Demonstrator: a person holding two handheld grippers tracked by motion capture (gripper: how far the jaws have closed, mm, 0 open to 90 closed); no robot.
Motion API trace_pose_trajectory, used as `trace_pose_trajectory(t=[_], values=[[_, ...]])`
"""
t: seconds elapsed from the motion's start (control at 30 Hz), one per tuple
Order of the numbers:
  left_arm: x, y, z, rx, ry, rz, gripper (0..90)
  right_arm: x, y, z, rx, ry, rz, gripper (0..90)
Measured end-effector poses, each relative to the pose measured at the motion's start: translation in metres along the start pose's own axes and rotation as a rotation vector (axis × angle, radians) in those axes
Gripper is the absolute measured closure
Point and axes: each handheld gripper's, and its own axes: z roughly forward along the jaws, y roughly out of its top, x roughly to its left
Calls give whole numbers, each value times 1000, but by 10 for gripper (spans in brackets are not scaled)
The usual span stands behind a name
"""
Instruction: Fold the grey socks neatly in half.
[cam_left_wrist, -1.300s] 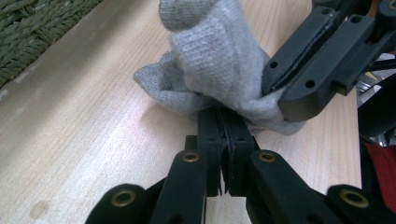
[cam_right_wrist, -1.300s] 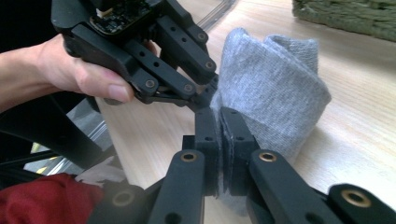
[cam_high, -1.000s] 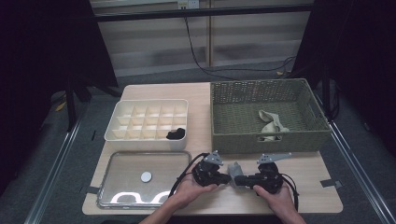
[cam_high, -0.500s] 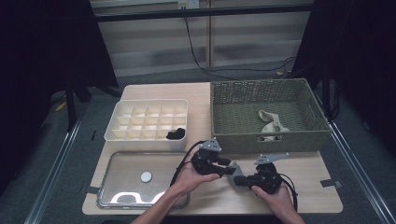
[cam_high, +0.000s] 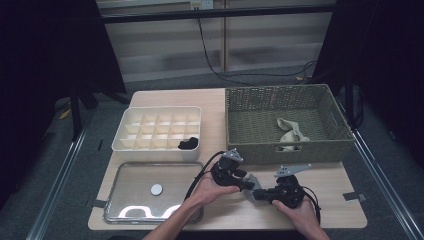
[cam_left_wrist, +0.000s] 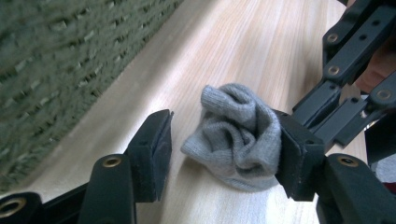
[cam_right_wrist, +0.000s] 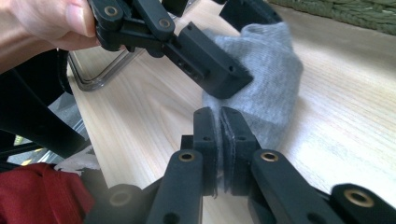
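A rolled grey sock (cam_left_wrist: 238, 135) is lying on the wooden worktop (cam_high: 330, 205), just in front of the green woven basket (cam_high: 285, 150), between the person's two hands. The right claw (cam_right_wrist: 219, 116) is pinching one edge of it: in the right gripper view its two black jaws are pressing almost together with a thin fold of grey fabric caught between them. The left claw (cam_left_wrist: 224, 140) is standing apart around the bundle — its jaws have just been opening, and in the left gripper view one pad is clear of the sock while the other is sitting right against the bundle's side, without squeezing it. The sock is resting on the wood, bunched into a loose knot.

In the high view the left hand (cam_high: 212, 187) is coming in from the bottom edge and angling toward the right hand (cam_high: 300, 212), so that the two claws are meeting near the worktop's front edge.

Farther off, a white compartment tray (cam_high: 130, 142) is sitting behind a shallow metal tray (cam_high: 117, 187). A dark item (cam_high: 188, 144) is lying in a front compartment at the right end of the white tray, and a small white disc (cam_high: 156, 189) is lying in the metal one. A pale sock (cam_high: 290, 133) is lying inside the basket — well apart from the grey one.
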Motion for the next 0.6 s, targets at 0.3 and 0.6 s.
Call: trace_pose_trajectory(t=[0.3,0.6], values=[[-2,-4,4,17,-23,-6,429,0,-1,-6,20,-34,-7,836],[-5,-10,6,0,-47,-19,414,-2,-4,-10,25,-45,4,839]])
